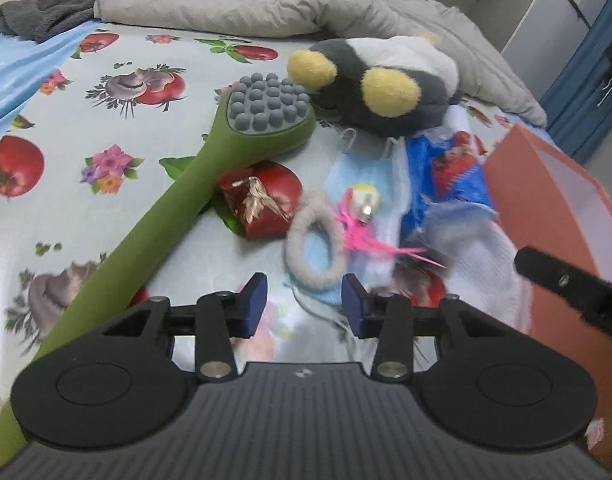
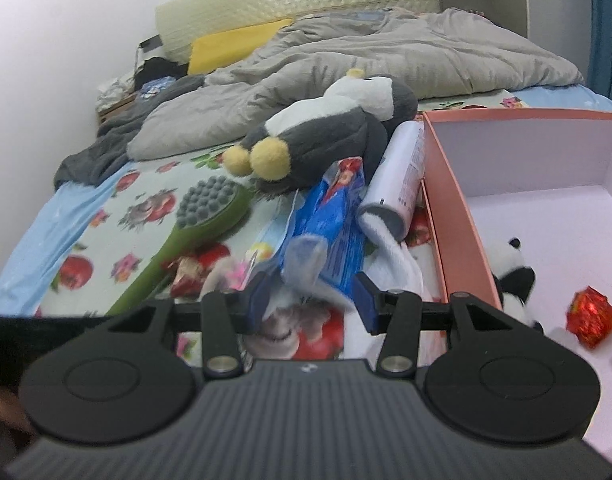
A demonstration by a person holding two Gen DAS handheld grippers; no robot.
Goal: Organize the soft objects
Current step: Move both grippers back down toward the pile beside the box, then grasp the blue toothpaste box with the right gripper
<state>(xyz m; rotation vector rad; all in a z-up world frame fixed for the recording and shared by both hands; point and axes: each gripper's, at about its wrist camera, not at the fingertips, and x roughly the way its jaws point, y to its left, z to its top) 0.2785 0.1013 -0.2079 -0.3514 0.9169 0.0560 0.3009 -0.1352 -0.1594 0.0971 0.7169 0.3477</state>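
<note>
On the fruit-print bedsheet lie a grey-and-white penguin plush [image 1: 377,84] [image 2: 325,140], a fuzzy grey hair tie [image 1: 317,240], a pale blue face mask [image 1: 361,172], a pink feather toy [image 1: 361,232] and a white sock [image 1: 489,264] [image 2: 389,256]. My left gripper [image 1: 304,286] is open, its blue pads just short of the hair tie and touching nothing. My right gripper [image 2: 311,282] is open too. The sock's grey toe [image 2: 306,256] lies just ahead, between its fingers, and the pads are not pressing it. One right gripper finger [image 1: 569,284] shows in the left wrist view.
A pink box [image 2: 445,208] [image 1: 553,208] stands at the right, holding a panda plush [image 2: 513,272] and a red foil wrapper [image 2: 589,316]. A green massage brush [image 1: 210,160], a red printed pouch [image 1: 262,204], a blue packet [image 2: 333,220] and a white spray can [image 2: 397,176] lie among the pile. A grey duvet [image 2: 385,56] lies behind.
</note>
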